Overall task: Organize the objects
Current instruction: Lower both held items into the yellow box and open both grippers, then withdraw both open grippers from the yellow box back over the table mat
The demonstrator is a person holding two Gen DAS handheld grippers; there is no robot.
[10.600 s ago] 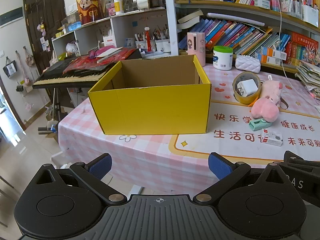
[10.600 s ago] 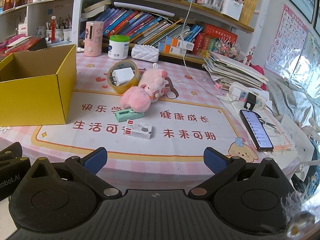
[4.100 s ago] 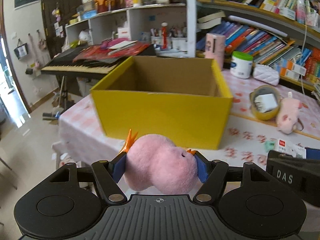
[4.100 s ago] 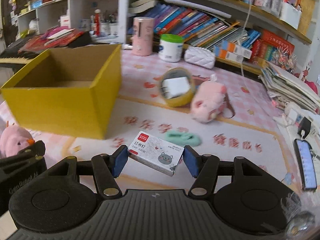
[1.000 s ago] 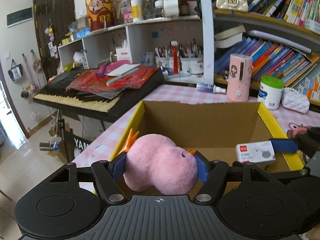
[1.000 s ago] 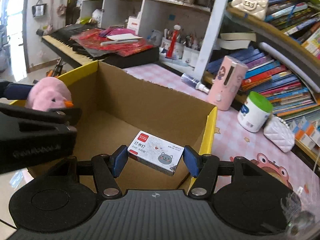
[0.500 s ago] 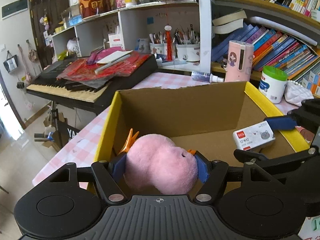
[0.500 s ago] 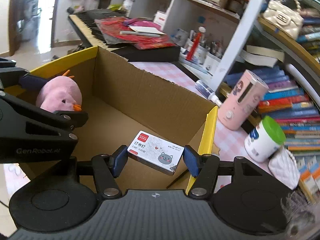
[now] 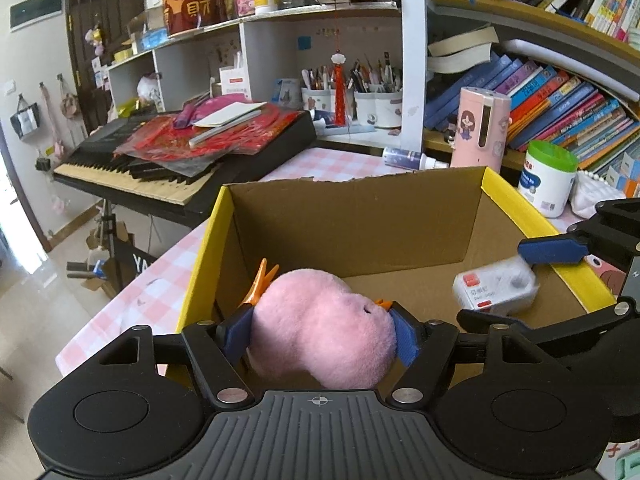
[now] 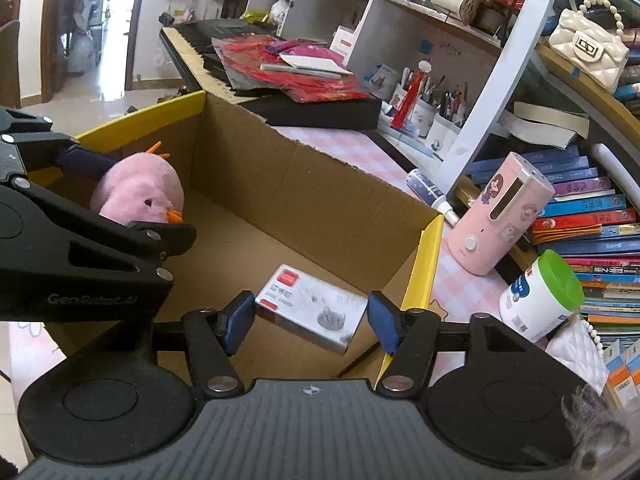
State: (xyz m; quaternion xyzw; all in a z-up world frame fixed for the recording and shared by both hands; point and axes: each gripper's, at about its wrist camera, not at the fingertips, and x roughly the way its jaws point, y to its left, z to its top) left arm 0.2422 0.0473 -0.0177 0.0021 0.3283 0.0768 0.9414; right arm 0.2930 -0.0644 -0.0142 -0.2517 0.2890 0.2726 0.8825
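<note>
The yellow cardboard box fills mid-frame in both views. Over its left side, the left gripper clamps the pink plush chick, jaws beginning to ease apart. At lower centre of the right view, the right gripper is opening; the blurred staple box sits loose between its pads, above the box floor

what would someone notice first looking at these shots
A pink plush toy sits squeezed between the left gripper fingers, just over the near edge of the yellow cardboard box. On the box's right side, a small white staple box lies blurred between the right gripper pads, whose jaws are opening.
</note>
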